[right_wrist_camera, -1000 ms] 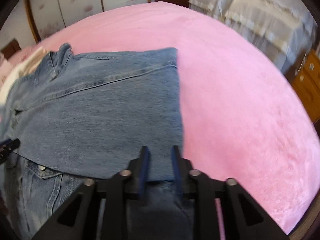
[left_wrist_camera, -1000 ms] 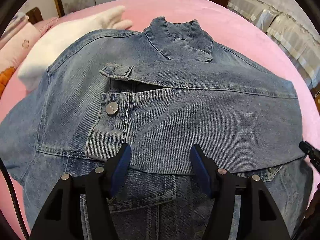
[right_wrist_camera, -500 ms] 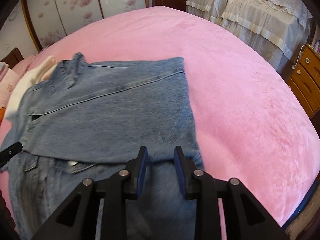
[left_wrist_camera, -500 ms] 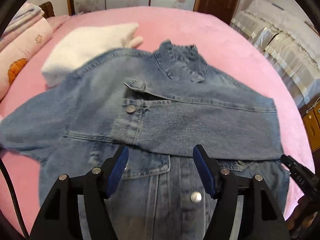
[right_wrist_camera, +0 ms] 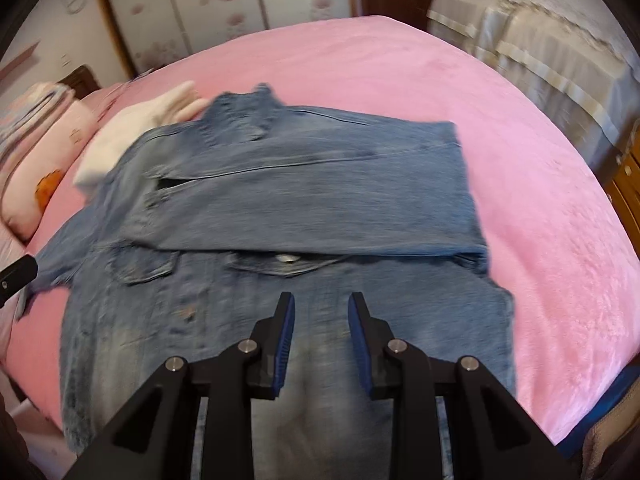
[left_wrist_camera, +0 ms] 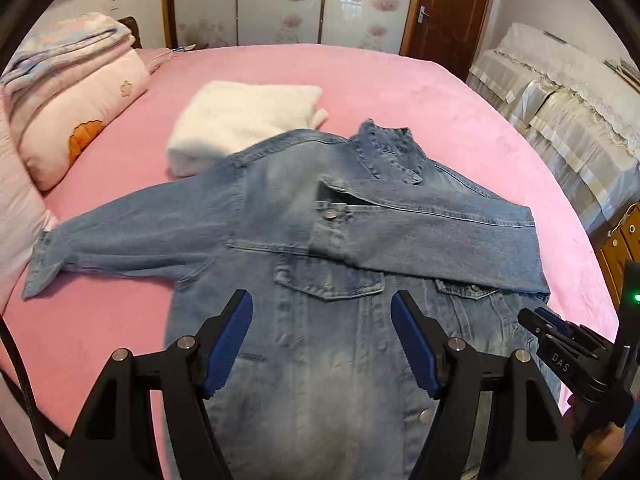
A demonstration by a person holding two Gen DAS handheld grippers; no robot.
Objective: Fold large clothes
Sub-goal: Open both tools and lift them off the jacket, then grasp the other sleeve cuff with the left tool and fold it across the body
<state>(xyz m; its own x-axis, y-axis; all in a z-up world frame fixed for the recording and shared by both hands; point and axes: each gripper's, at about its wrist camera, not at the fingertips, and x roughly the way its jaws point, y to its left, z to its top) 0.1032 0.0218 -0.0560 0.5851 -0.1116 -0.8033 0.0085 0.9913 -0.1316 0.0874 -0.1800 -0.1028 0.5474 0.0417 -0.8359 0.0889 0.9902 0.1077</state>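
A blue denim jacket lies front up on the pink bed. Its right sleeve is folded across the chest. Its left sleeve stretches out flat to the left. My left gripper is open and empty, above the jacket's lower front. In the right wrist view the jacket is blurred; my right gripper hangs above its lower front, jaws a little apart and empty. The right gripper also shows at the left wrist view's right edge.
A folded white garment lies beyond the jacket's left shoulder. Pillows and folded blankets sit at the far left. A covered sofa and a wooden cabinet stand to the right of the bed.
Both grippers have pulled back and up from the jacket. The right gripper's jaws have opened a little wider. The folded sleeve stays across the chest.
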